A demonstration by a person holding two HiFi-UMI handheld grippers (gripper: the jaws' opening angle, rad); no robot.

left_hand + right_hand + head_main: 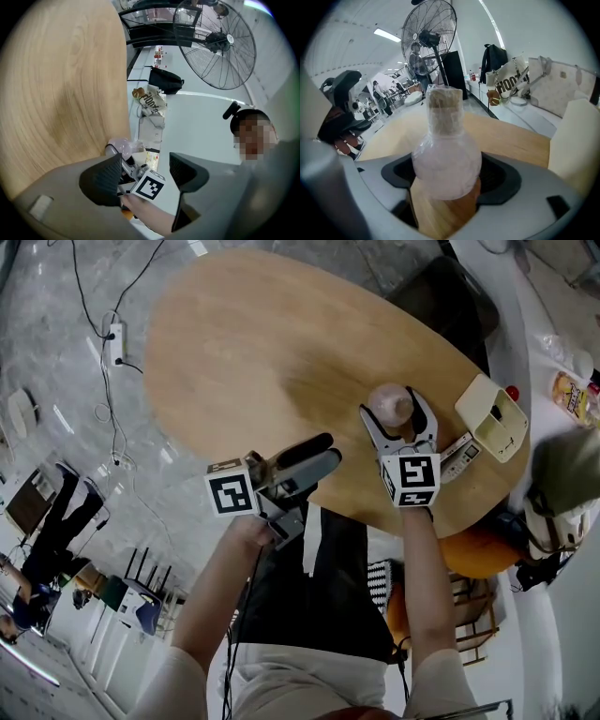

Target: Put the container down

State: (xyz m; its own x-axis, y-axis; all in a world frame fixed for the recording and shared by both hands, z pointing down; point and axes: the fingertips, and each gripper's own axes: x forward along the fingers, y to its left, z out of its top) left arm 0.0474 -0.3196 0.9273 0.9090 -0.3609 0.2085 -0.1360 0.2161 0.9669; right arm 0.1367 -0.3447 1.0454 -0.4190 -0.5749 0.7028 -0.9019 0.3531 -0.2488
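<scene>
- Container [446, 159], a round-bellied flask wrapped in clear film with a cork-coloured top, stands upright between the jaws of the right gripper [446, 177], whose dark pads press on its belly from both sides.
- Seen from the head view, it sits over the near right part of the wooden table [262, 352]; whether its base touches the wood cannot be told.
- Left gripper [143, 176] has its jaws spread with nothing between them, held at the table's near edge, well apart from the flask.
- Beige box [491, 416] lies on the table just right of the right gripper.
</scene>
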